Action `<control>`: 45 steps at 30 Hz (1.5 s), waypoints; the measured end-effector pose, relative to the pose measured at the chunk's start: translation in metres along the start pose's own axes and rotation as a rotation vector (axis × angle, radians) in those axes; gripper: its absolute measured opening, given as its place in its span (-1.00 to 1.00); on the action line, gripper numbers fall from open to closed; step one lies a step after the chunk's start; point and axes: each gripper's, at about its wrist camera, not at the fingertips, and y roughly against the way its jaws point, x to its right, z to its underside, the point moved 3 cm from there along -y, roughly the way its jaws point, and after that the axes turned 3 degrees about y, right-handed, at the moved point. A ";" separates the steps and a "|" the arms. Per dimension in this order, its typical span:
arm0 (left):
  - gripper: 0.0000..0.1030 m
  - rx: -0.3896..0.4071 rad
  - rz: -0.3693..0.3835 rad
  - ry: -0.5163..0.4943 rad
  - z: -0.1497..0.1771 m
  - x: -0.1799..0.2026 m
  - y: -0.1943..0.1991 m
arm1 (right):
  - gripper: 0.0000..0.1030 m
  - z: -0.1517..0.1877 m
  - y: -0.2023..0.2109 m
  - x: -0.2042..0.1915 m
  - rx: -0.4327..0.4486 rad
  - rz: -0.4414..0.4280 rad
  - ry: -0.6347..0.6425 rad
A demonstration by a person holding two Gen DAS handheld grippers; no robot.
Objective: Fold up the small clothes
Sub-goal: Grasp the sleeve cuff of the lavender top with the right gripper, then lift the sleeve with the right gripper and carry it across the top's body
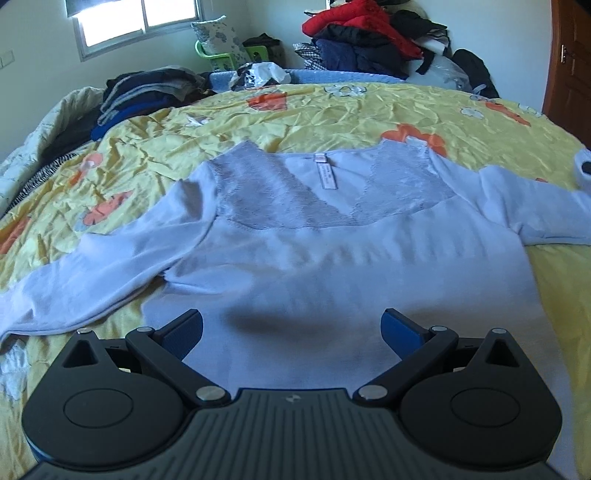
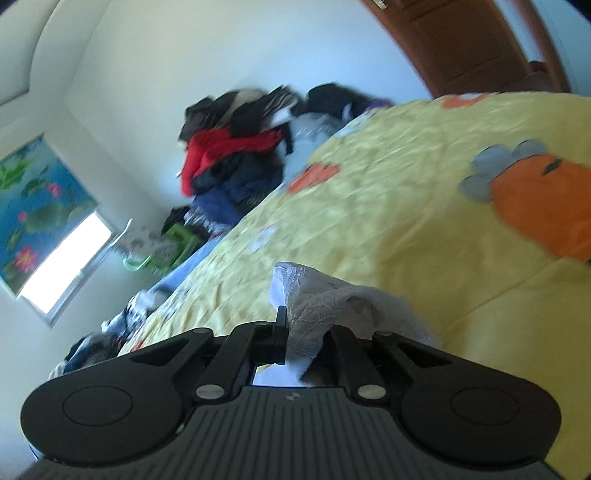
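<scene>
a pale lilac long-sleeved top [image 1: 332, 258] lies spread face up on the bed [image 1: 258, 118], on a yellow cover with orange flowers, neckline and lace yoke [image 1: 266, 199] toward the far side, both sleeves thrown outward; the left tool [image 1: 291, 332] hangs released above the lower body of the top, its blue-padded fingers [image 1: 184, 332] wide apart and gripping nothing; the right tool [image 2: 303, 339] is clenched on a bunch of white, lacy cloth [image 2: 332, 306], which spills up and over between its arms; it looks like part of this same top, likely the end of the right-hand sleeve, though the blurred right wrist view does not make that sure; heaps of other clothes [image 1: 369, 33] sit at the far edge of the bed, apart from the work.

the step in hand seems to be the first fold: one sleeve taken up, to be carried across the chest; the next move calls for bringing the held cloth over toward the middle of the top and laying it flat without dragging the body askew; the free left tool could pin the body near the hem, or take the other sleeve [image 1: 74, 280]; slack knit like this will wrinkle if pulled fast.
</scene>
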 end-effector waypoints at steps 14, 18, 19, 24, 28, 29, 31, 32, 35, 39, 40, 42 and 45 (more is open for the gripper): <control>1.00 0.006 -0.022 0.023 0.006 -0.015 0.000 | -0.89 0.067 -0.002 -0.102 -0.154 -0.184 0.045; 1.00 0.015 -0.029 0.029 0.006 -0.020 0.002 | -0.89 0.082 -0.004 -0.122 -0.182 -0.206 0.036; 1.00 0.016 -0.031 0.032 0.006 -0.021 0.002 | -0.89 0.085 -0.005 -0.127 -0.186 -0.210 0.038; 1.00 0.013 -0.042 0.047 0.007 -0.027 0.000 | -0.89 0.099 -0.006 -0.147 -0.200 -0.217 0.054; 1.00 0.014 -0.054 0.055 0.009 -0.032 -0.003 | -0.89 0.104 -0.011 -0.162 -0.202 -0.204 0.105; 1.00 0.012 -0.056 0.056 0.009 -0.033 -0.003 | -0.89 0.107 -0.011 -0.165 -0.206 -0.203 0.118; 1.00 0.010 -0.057 0.060 0.011 -0.034 -0.004 | -0.88 0.112 -0.013 -0.171 -0.214 -0.204 0.136; 1.00 0.009 -0.058 0.061 0.011 -0.035 -0.004 | -0.88 0.114 -0.013 -0.175 -0.219 -0.208 0.141; 1.00 0.009 -0.059 0.063 0.012 -0.037 -0.005 | -0.88 0.122 -0.014 -0.182 -0.237 -0.215 0.149; 1.00 0.004 -0.057 0.064 0.014 -0.037 -0.007 | -0.87 0.129 -0.017 -0.190 -0.244 -0.211 0.154; 1.00 0.004 -0.057 0.064 0.014 -0.037 -0.007 | -0.86 0.130 -0.017 -0.191 -0.244 -0.211 0.152; 1.00 0.005 -0.057 0.063 0.014 -0.037 -0.007 | -0.85 0.133 -0.019 -0.196 -0.248 -0.213 0.157; 1.00 0.005 -0.054 0.061 0.016 -0.037 -0.008 | -0.84 0.139 -0.022 -0.205 -0.259 -0.213 0.169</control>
